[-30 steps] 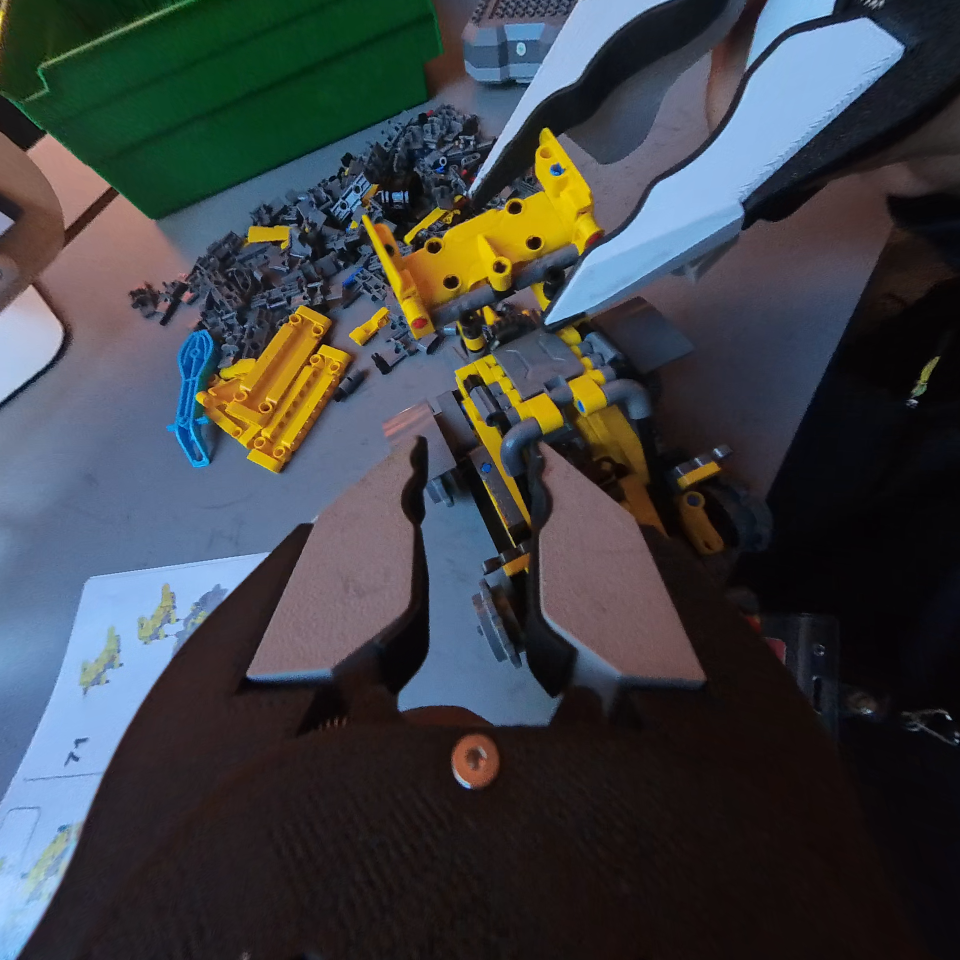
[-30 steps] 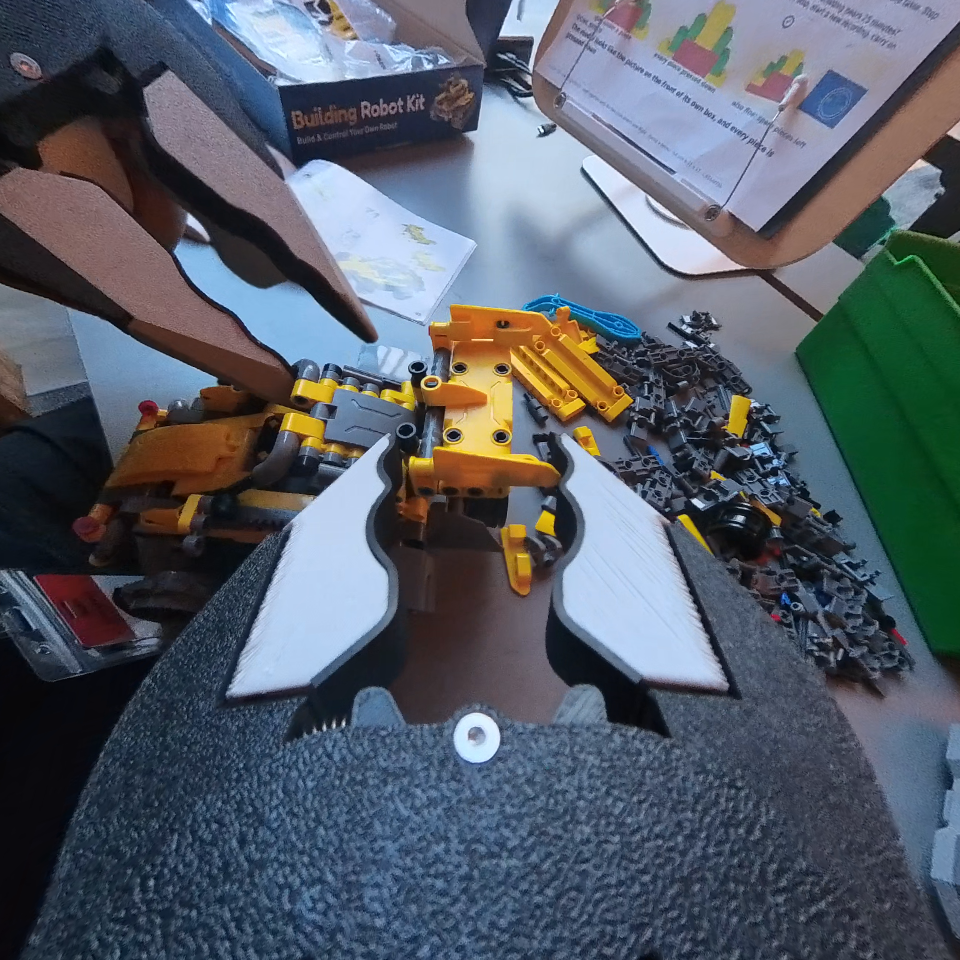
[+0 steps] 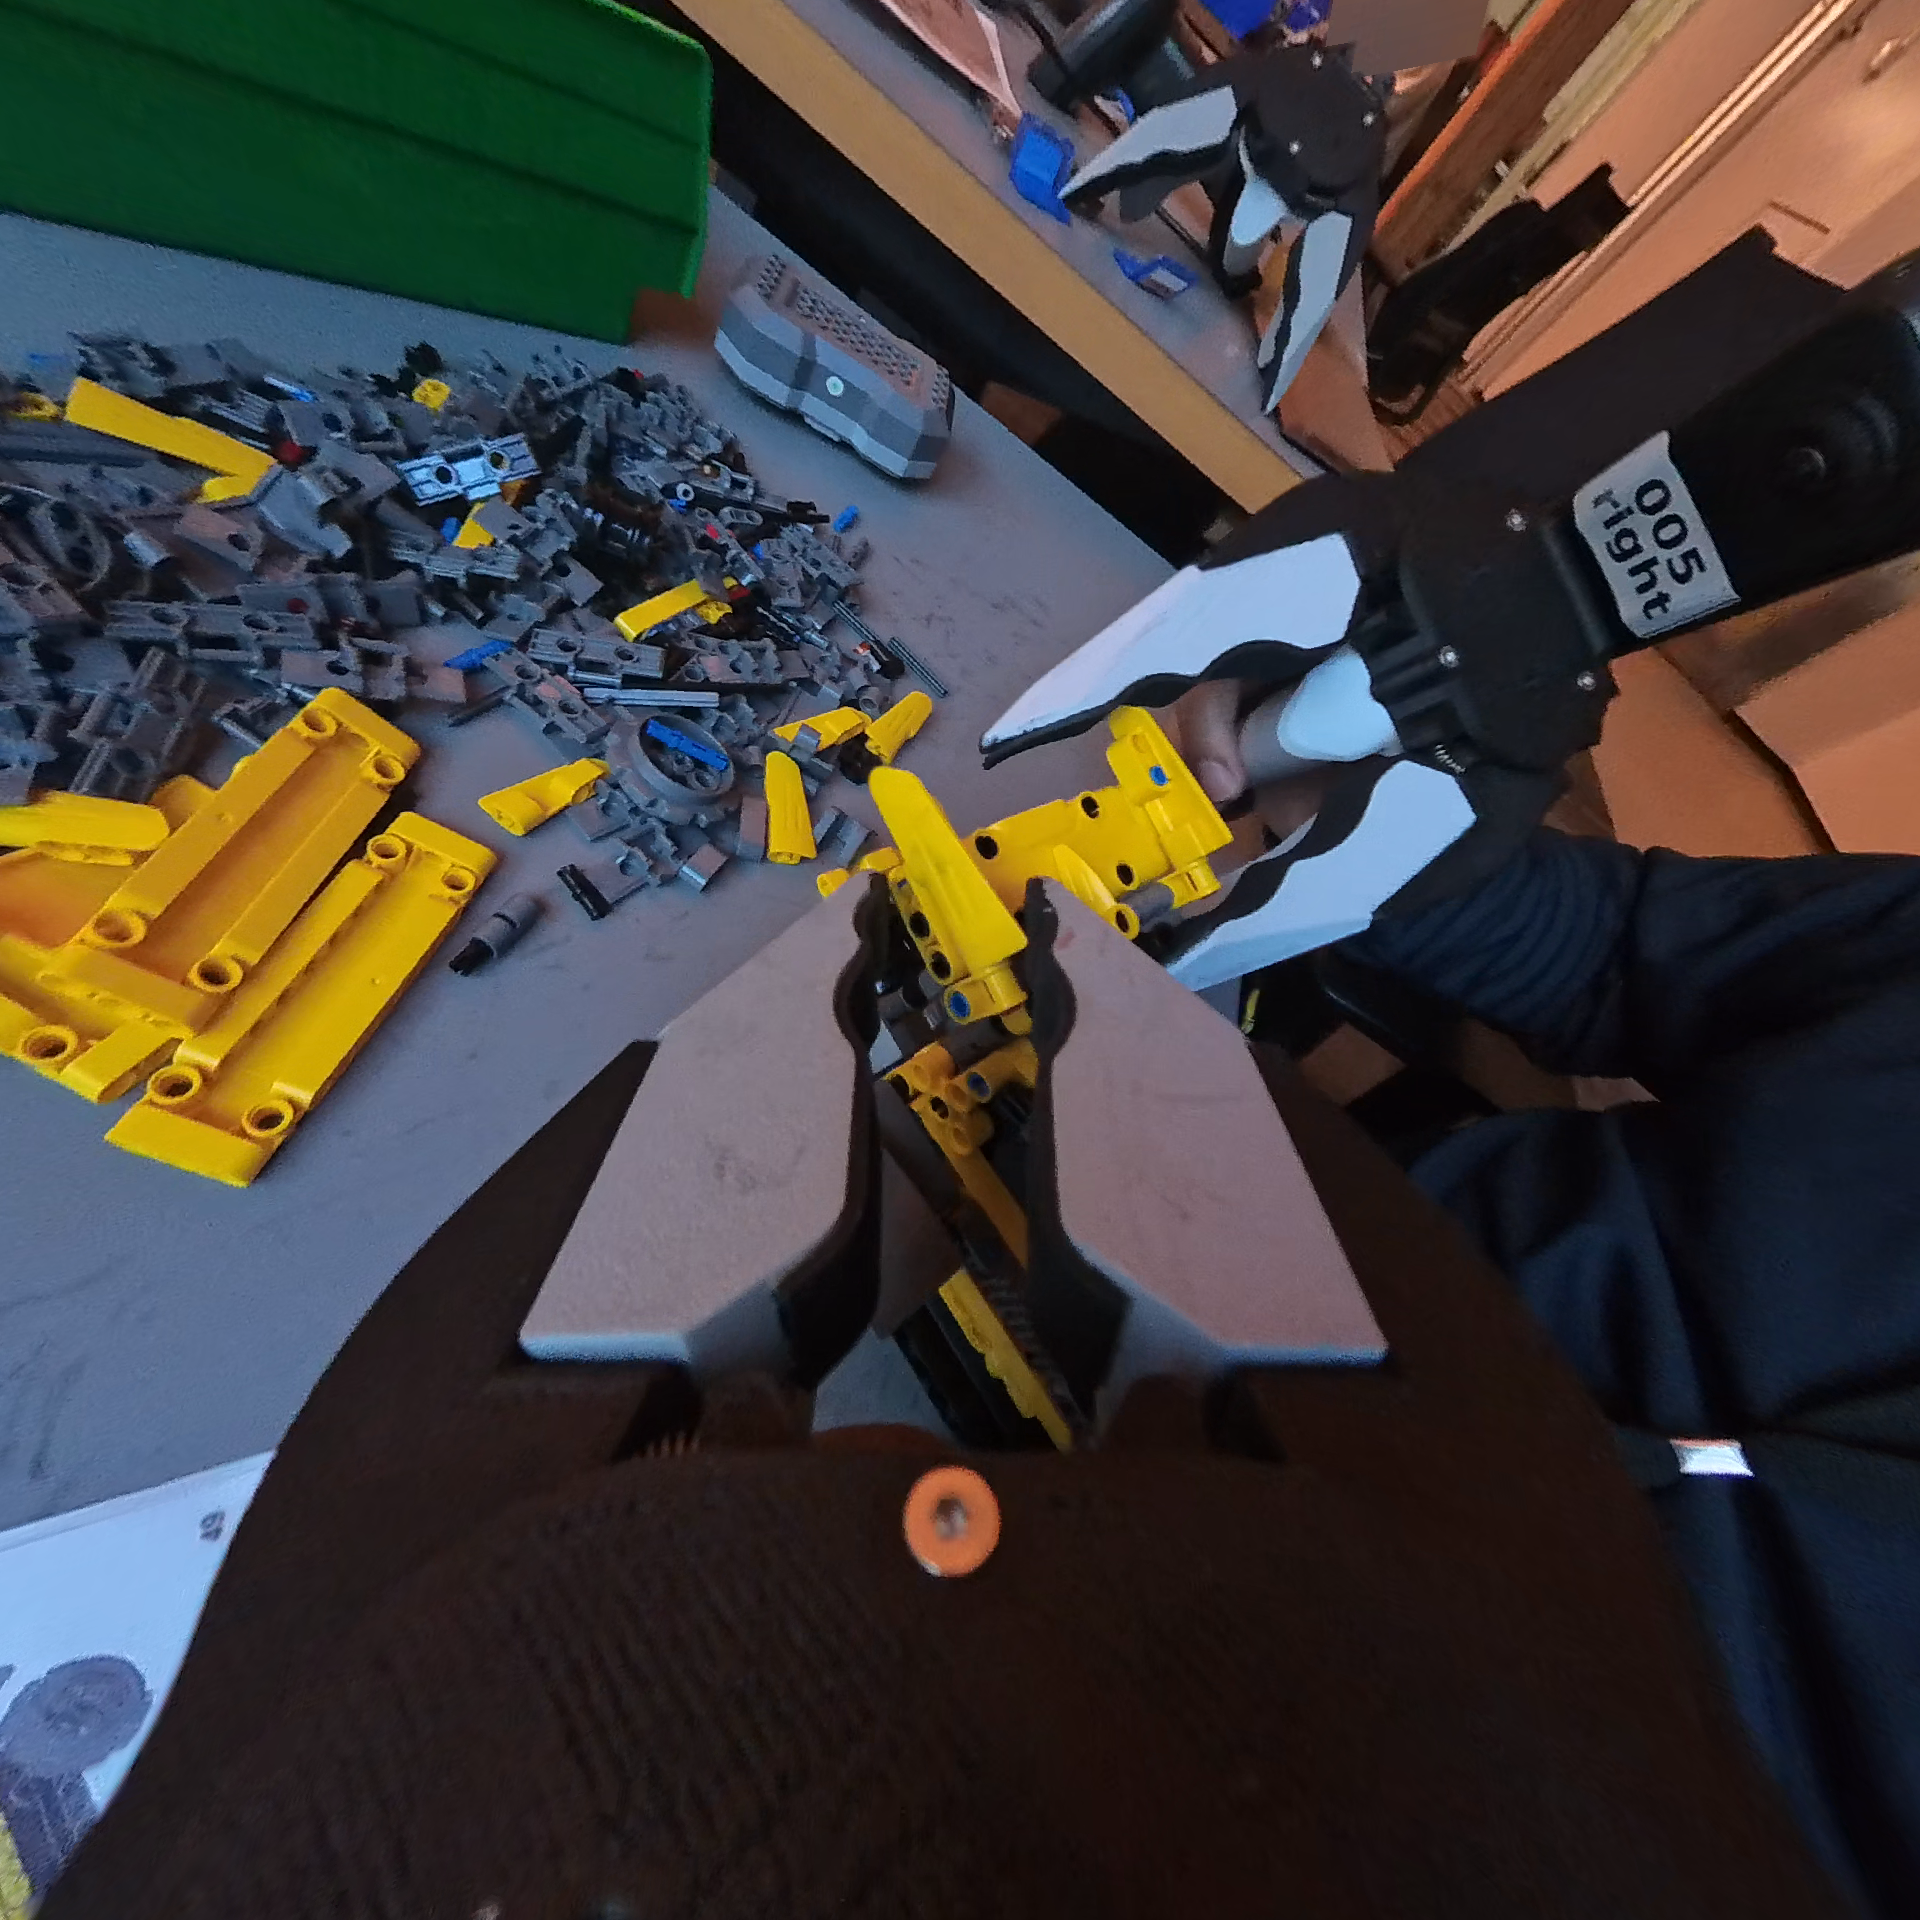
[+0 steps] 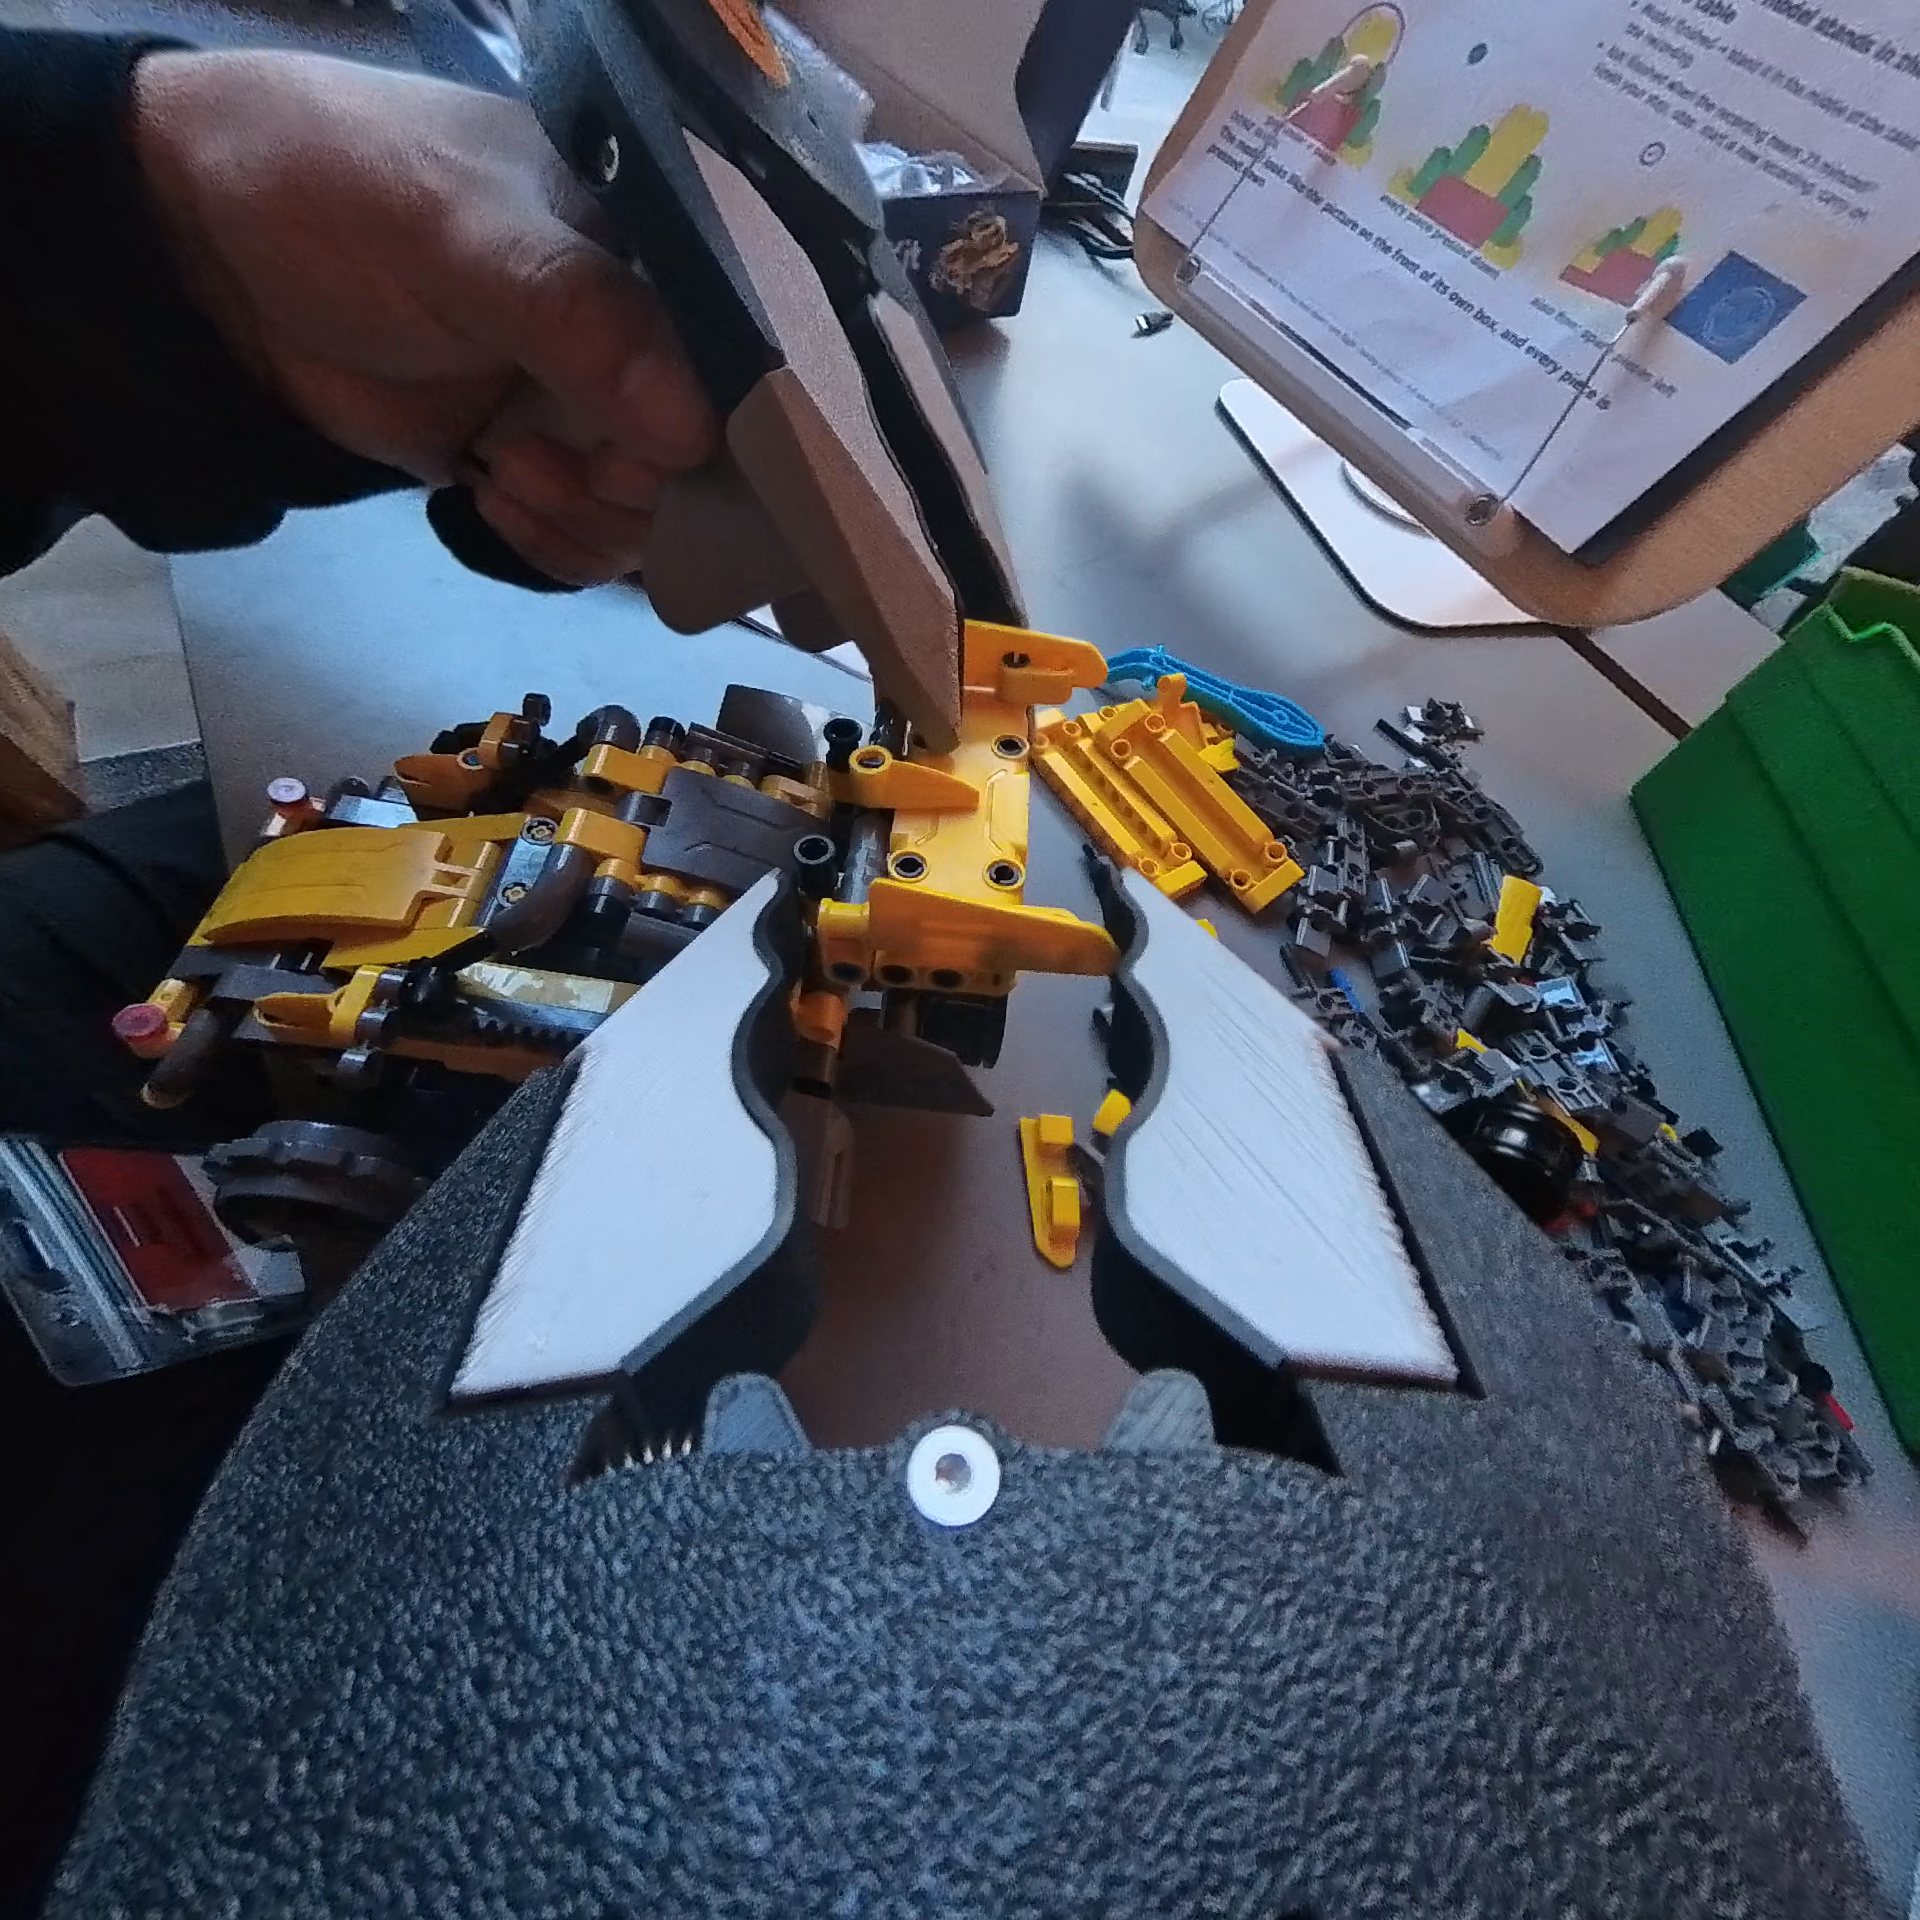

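My left gripper [image 3: 951,920] has its jaws narrowed onto the front of the yellow brick-built vehicle [image 4: 582,883], pinching it around a pointed yellow panel [image 3: 940,883]; from the right wrist view the brown fingers [image 4: 883,582] come down onto the yellow front plate [image 4: 961,821]. My right gripper [image 4: 951,935] has its jaws wide, one on either side of that plate's near end; whether they touch it I cannot tell. The vehicle lies on the grey counter [image 3: 208,1299] at its near edge. Beside it: long yellow panels [image 3: 260,966], a pile of loose grey and black pieces [image 3: 436,582], a blue part [image 4: 1216,691], a green bin [image 4: 1797,862], and a grey perforated block [image 3: 831,379].
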Motion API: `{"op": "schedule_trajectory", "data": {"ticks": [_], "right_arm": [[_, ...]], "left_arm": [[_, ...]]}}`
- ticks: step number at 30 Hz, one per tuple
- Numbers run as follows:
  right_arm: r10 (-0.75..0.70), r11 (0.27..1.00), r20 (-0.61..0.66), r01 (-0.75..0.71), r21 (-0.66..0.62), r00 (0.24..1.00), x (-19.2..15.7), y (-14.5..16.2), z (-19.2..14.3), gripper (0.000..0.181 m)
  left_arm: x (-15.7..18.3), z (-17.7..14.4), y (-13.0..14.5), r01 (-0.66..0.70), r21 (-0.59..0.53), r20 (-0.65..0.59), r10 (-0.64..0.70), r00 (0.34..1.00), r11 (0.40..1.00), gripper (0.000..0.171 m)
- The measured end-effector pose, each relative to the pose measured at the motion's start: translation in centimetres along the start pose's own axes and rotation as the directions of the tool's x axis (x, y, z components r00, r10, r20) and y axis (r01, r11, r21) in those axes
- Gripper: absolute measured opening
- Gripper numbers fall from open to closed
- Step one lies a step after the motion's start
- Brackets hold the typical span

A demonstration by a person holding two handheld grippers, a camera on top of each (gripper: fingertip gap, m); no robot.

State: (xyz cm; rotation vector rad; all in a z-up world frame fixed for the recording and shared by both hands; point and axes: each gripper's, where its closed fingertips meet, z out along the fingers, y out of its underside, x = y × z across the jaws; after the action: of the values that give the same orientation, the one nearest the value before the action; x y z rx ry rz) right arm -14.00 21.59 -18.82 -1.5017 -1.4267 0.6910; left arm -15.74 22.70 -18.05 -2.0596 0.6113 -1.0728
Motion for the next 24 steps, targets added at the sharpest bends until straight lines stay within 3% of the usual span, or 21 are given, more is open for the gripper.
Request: {"op": "schedule_trajectory", "data": {"ticks": [7, 12, 16, 21, 24], "right_arm": [[0.056, 0.996, 0.005, -0.057, 0.063, 0.998, -0.2, -0.5, -0.5, 0.066], [0.193, 0.966, -0.037, -0.183, 0.184, 0.981, -0.2, -1.4, -2.0, 0.09], [0.243, 0.958, -0.074, -0.227, 0.174, 0.967, -0.9, -0.4, -2.1, 0.102], [0.352, 0.902, 0.02, -0.345, 0.258, 0.936, -3.9, -1.2, -2.6, 0.1], [0.317, 0.928, 0.04, -0.319, 0.192, 0.947, -6.1, -0.2, -1.4, 0.1]], "left_arm": [[-0.2, -0.5, 0.1, -0.033, 0.023, 0.066, 0.032, 0.997, 0.999, 0.022], [-0.2, -0.6, 0.1, -0.044, 0.031, 0.081, 0.041, 0.996, 0.999, 0.022], [-0.2, -0.9, 0.2, -0.051, 0.015, 0.09, 0.049, 0.995, 0.999, 0.022], [-0.4, -1.4, 0.3, -0.058, 0.014, 0.122, 0.056, 0.991, 0.998, 0.022], [-0.5, -1.8, 0.5, -0.056, 0.03, 0.143, 0.051, 0.988, 0.998, 0.022]]}}
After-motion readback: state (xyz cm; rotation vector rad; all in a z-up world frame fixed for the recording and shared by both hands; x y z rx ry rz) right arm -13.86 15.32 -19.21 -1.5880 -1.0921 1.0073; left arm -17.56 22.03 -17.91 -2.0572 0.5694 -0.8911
